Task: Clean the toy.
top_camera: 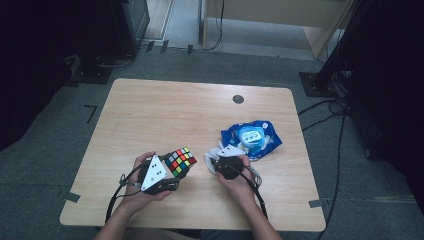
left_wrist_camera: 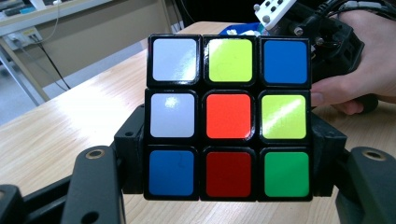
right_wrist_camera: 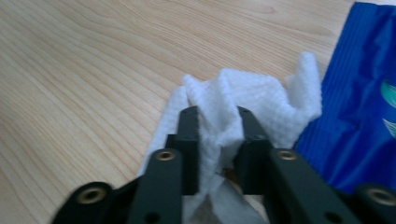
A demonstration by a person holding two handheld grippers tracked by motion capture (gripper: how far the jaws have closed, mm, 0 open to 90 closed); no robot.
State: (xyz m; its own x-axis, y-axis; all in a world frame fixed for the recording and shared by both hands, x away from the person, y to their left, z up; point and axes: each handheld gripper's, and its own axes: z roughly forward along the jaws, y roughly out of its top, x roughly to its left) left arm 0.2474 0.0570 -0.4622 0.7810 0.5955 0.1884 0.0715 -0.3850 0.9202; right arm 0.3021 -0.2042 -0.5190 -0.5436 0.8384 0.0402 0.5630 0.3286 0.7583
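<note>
Two grippers are busy at the lower middle of the high view: the left gripper (top_camera: pixel 172 172) is clamped on the Rubik's cube (top_camera: pixel 181 161) and holds it above the wooden table (top_camera: pixel 165 115), probably so one face is free for wiping. The right gripper (top_camera: pixel 216 162) has its jaws squeezed together on a crumpled white wet wipe (right_wrist_camera: pixel 243 105), which lies on the table touching the blue wipe pack (top_camera: pixel 252 138) at centre right. Both forearms come from the bottom edge, the left hand (top_camera: pixel 137 192) keeping its gripper pointed toward the upper right, the right hand (top_camera: pixel 240 182) low over the table.
</note>
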